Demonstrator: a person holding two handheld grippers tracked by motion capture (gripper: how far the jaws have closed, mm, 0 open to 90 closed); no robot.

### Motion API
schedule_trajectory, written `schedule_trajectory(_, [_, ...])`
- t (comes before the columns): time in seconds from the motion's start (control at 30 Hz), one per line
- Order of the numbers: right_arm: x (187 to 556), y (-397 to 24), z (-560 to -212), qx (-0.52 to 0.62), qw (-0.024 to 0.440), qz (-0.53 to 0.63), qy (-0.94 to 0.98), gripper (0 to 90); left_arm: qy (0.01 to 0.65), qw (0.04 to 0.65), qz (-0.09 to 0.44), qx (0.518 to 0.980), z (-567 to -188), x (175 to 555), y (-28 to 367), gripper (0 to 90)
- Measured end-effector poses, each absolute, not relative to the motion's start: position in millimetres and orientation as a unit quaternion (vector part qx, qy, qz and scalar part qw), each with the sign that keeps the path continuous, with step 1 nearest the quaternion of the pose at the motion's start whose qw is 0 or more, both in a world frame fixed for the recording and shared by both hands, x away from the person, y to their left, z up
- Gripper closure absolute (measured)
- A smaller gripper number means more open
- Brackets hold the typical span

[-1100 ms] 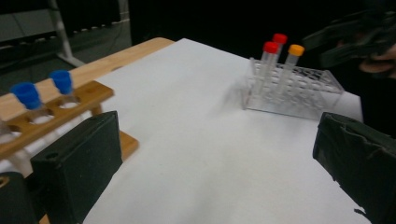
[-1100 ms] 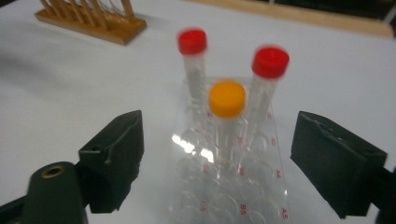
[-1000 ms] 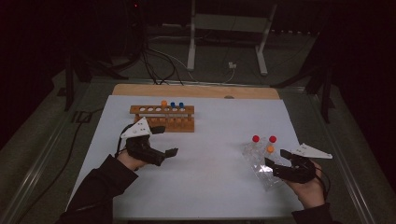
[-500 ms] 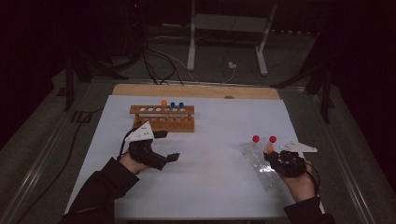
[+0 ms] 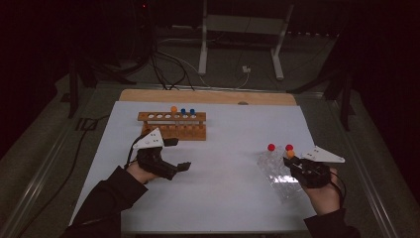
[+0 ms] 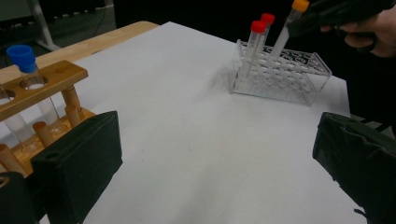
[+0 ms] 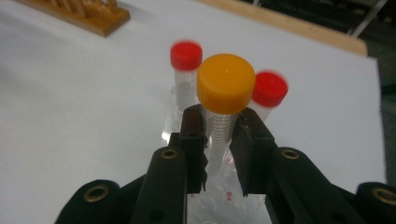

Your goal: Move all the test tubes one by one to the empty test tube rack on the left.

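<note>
Now, from the high view, the right tool [image 5: 293,159] has slid in from the surface's right edge since a second ago and sits at the near right corner of the clear rack [image 5: 277,171], clamped on an orange-capped tube [image 5: 290,154] that it was already carrying; two red-capped tubes [image 5: 271,148] stand in the rack's far end as before. The left tool [image 5: 177,154] has barely shifted, resting well to the rack's left, in front of the wooden rack [image 5: 173,125], its jaws apart with nothing between them. The wooden rack holds one orange-capped and two blue-capped tubes and has not moved. The white surface [image 5: 228,198] ends in a wooden strip on the side far from the clear rack; beyond it the room is dark, with cables on the floor and a metal stand. In the left gripper view, the wide-open jaws frame the clear rack across the bare white sheet, where the orange-capped tube leans with its lower end in the rack beside the red-capped pair. A blue-capped tube [image 6: 28,79] stands in the wooden rack close by. In the right gripper view, the two jaws pinch the tube just under its orange cap, directly above the clear rack, with both red caps right behind it.
</note>
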State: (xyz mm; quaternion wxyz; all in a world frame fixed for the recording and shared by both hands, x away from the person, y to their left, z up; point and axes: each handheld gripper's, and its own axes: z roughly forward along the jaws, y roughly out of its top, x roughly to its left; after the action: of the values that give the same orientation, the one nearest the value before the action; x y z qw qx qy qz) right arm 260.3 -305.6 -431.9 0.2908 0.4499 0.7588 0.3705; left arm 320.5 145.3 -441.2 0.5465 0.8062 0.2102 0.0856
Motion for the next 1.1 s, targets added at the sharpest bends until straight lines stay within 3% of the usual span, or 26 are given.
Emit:
schedule_trajectory(0.3, [248, -285, -406, 0.41, 0.294, 0.402, 0.764, 75.1, 0.2, 0.545, 0.082, 0.81, -437, 317, 140, 2.2])
schedule_trajectory(1.1, [261, -199, -435, 0.331, 0.207, 0.41, 0.824, 75.1, 0.161, 0.547, 0.048, 0.82, -427, 313, 102, 2.3])
